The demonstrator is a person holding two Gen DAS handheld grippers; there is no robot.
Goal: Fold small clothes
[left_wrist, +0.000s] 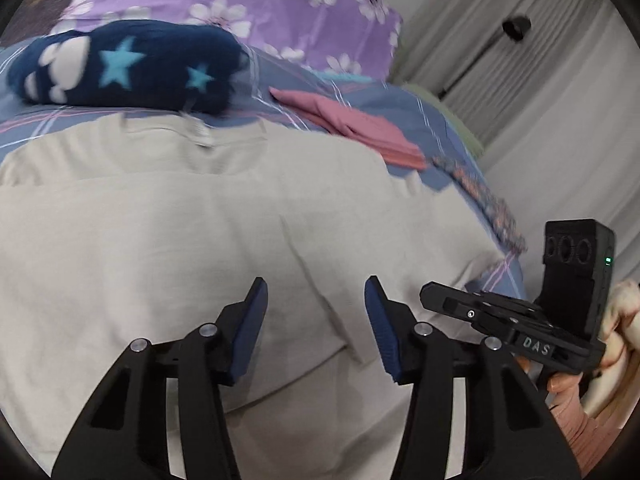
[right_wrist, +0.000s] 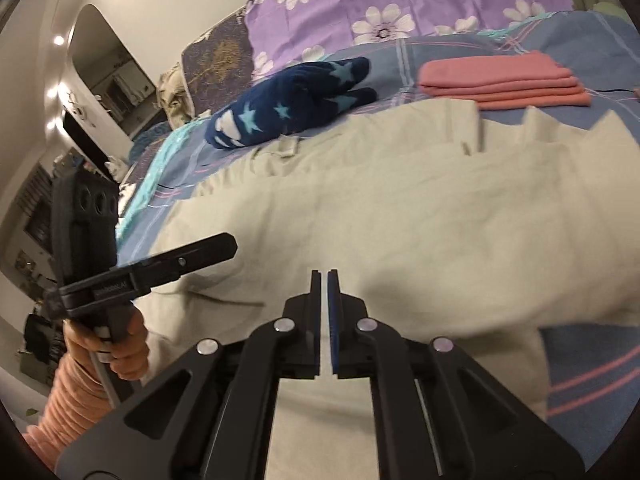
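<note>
Left wrist: "DAS" on right hand-held gripper [left_wrist: 536,346]

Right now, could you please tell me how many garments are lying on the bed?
3: a beige garment spread nearest the grippers, a navy star-print fleece bundled behind it, and a folded pink garment behind-right. Others may lie outside view.

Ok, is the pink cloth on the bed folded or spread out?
Folded. The pink cloth lies as a neat flat stack with several layered edges showing, on the bed beyond the beige garment.
</note>
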